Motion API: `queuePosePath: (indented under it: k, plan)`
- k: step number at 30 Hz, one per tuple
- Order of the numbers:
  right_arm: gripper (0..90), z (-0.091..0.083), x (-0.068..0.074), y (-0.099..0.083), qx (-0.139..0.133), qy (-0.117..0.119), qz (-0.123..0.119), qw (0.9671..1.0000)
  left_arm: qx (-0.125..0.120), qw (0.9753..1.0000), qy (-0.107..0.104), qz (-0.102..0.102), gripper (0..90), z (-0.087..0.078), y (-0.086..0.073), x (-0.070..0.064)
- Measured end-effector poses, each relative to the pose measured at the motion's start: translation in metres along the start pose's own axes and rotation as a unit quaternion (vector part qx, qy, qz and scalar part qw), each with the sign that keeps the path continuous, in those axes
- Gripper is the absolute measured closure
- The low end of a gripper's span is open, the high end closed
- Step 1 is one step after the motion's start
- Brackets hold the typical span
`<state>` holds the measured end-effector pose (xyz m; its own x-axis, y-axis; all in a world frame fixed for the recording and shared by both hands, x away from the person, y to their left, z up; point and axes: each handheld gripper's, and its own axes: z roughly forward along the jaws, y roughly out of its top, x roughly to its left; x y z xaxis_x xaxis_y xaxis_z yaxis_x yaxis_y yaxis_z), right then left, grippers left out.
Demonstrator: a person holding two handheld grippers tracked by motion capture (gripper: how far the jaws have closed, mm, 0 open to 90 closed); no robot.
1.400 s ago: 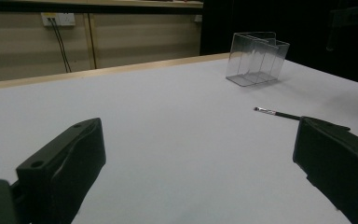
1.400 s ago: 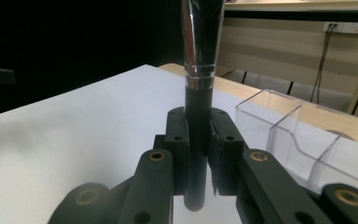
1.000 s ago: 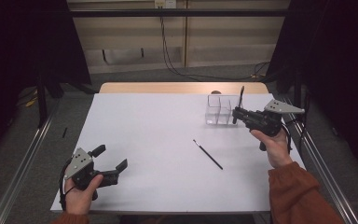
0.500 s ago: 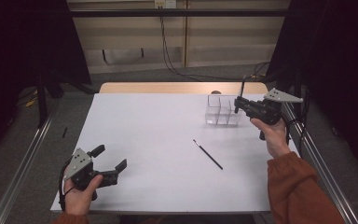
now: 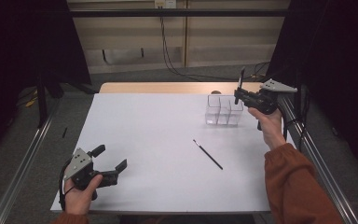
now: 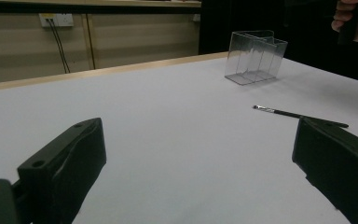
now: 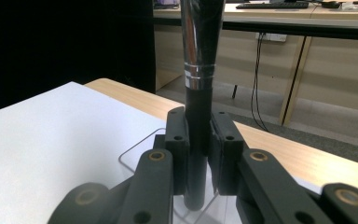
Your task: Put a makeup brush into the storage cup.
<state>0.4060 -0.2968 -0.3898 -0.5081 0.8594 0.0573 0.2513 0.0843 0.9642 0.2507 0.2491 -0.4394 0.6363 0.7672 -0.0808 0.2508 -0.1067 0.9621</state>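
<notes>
High view: at the frame's right, the right gripper is raised over the clear box, its fingers clamped on an upright black brush. At lower left, the left gripper rests low on the white worktop, fingers spread wide apart. A thin brush lies loose mid-frame.

right gripper | carried brush toward far side, now above clear organizer, apparently its right compartment
</notes>
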Motion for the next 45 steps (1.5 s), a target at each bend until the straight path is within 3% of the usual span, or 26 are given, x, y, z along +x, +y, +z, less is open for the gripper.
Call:
queuePosePath:
  k: [8, 15, 45]
  plan:
    - [80.2, 0.014, -0.006, -0.011, 0.011, -0.007, 0.009, 0.9999, 0.002, 1.0, 0.002, 0.004, 2.7, 0.0, 0.0, 0.0]
    - [80.2, 0.012, -0.011, -0.022, 0.018, -0.021, 0.01, 0.9996, 0.004, 1.0, 0.0, 0.006, 2.7, 0.001, -0.001, 0.0]
    - [80.0, 0.022, -0.019, -0.056, 0.056, -0.018, 0.023, 0.998, 0.007, 0.9999, 0.008, 0.009, 2.8, 0.001, -0.002, 0.002]
